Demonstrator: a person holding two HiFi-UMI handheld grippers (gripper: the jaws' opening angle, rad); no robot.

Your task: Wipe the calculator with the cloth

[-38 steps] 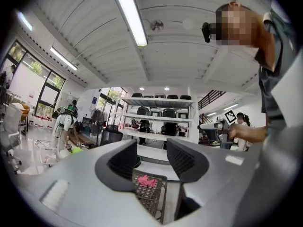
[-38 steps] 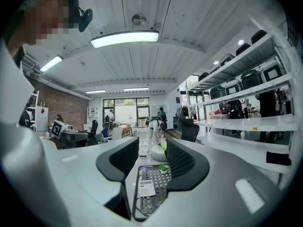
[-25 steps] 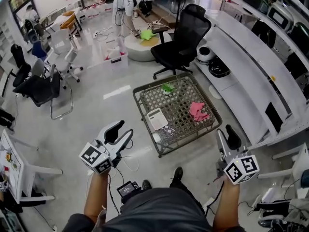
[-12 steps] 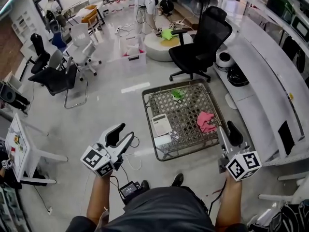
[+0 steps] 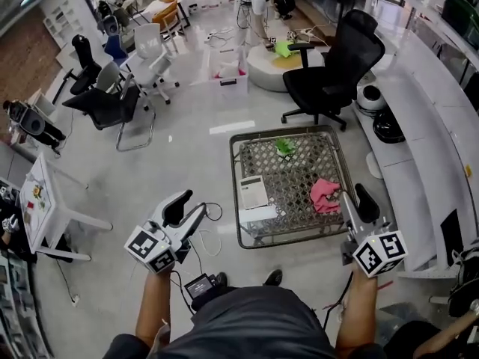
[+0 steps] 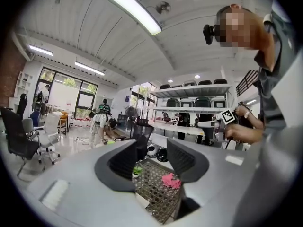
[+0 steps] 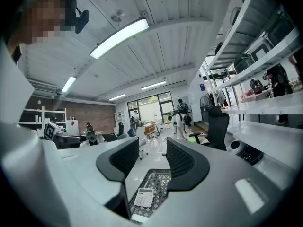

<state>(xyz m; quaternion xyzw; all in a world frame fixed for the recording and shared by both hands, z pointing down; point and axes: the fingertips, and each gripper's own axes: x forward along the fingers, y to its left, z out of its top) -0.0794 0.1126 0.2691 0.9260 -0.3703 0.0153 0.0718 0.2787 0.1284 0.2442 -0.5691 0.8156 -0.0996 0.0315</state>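
On table's right, cloth: looks soft, light, pinch a fold; calc left, likely slides. Left tool, right tool gape empty.

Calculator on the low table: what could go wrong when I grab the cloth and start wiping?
1. The calculator lies loose near the left rim of the table; a sideways wipe could push it off unless the open left gripper steadies it.
2. The pink cloth sits on open lattice; the fingers of the right gripper may catch in it.
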